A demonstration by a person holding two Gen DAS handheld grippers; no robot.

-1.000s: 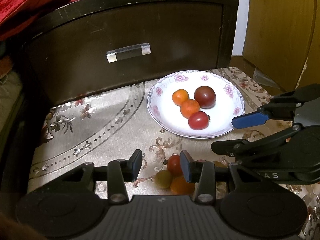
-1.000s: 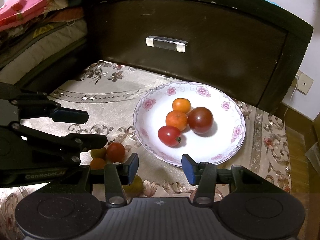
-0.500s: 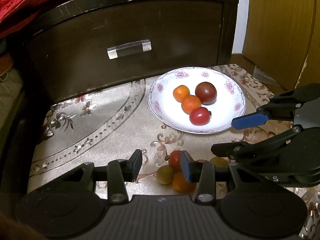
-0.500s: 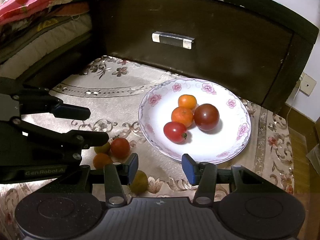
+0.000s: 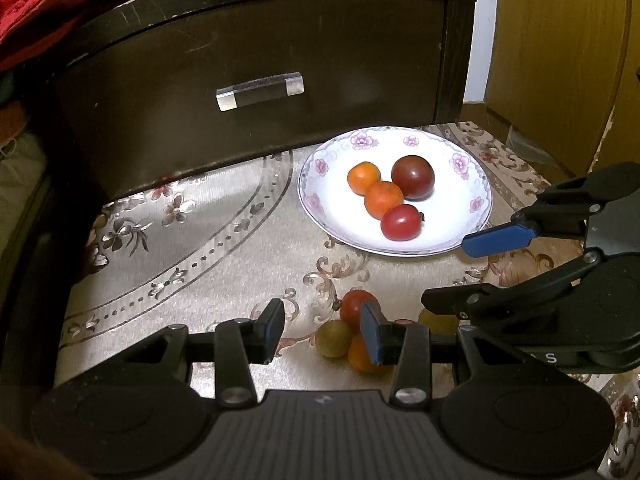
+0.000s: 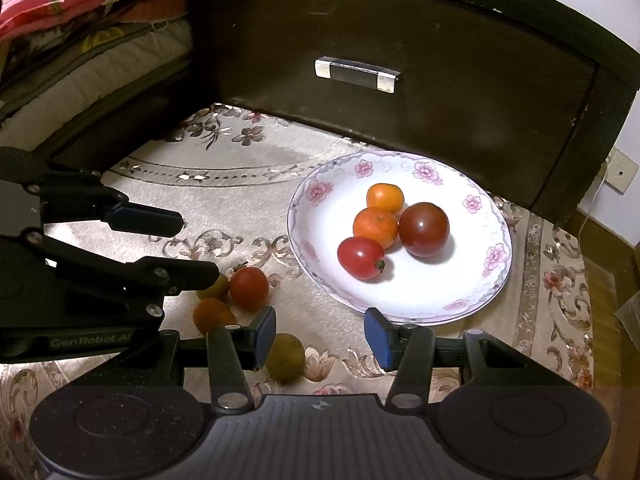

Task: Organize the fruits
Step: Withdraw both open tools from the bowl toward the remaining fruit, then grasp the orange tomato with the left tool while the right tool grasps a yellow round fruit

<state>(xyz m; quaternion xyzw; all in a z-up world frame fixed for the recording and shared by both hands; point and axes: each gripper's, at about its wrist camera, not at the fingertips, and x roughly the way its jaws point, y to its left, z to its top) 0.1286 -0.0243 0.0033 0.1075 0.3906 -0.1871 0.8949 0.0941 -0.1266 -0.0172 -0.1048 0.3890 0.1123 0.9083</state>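
A white flowered plate [image 5: 312,184] [image 6: 492,292] holds two small oranges [image 5: 363,177], a dark tomato [image 5: 413,176] and a red tomato [image 5: 401,221]. On the cloth in front of it lie a red tomato [image 5: 352,305] [image 6: 249,288], a green fruit [image 5: 334,338], an orange [image 5: 360,356] and a yellow-green fruit [image 6: 286,356]. My left gripper [image 5: 322,326] [image 6: 188,246] is open just above this loose cluster, holding nothing. My right gripper [image 6: 320,334] [image 5: 452,270] is open beside it, near the plate's front rim, with the yellow-green fruit close to its left finger.
A dark wooden drawer front [image 5: 256,92] with a clear handle rises right behind the plate. Folded red and pink fabrics [image 6: 60,4] are stacked at the left. The patterned tablecloth [image 5: 180,240] stretches bare to the left. A yellow wooden cabinet [image 5: 560,60] stands at the right.
The right wrist view has drifted very slightly. The fruit lies where it was, and both grippers keep the same jaw width.
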